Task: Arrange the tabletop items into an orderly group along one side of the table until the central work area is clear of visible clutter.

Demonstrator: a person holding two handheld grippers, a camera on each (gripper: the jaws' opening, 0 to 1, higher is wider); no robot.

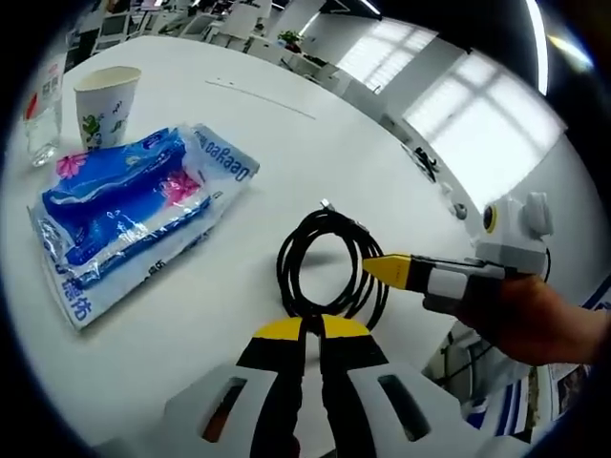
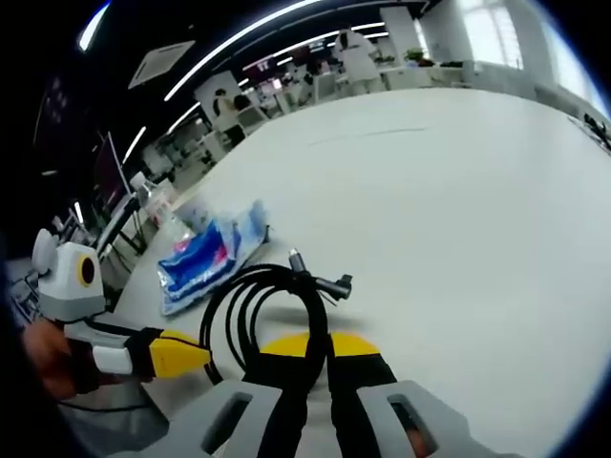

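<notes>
Two grippers, left (image 1: pixel 312 329) and right (image 2: pixel 320 345), each pinch a coiled black cable (image 1: pixel 329 262) on a white table (image 1: pixel 315 143) in an office. Tissue pack (image 1: pixel 129 205), cup (image 1: pixel 107 103) and half-cropped bottle (image 1: pixel 43 110) lie beyond.

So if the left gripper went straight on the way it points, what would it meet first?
The coiled black cable: the left gripper already sits at the coil's near edge, its jaws together. Beyond the coil lies bare white table. Whether it already touches the cable is unclear.
</notes>
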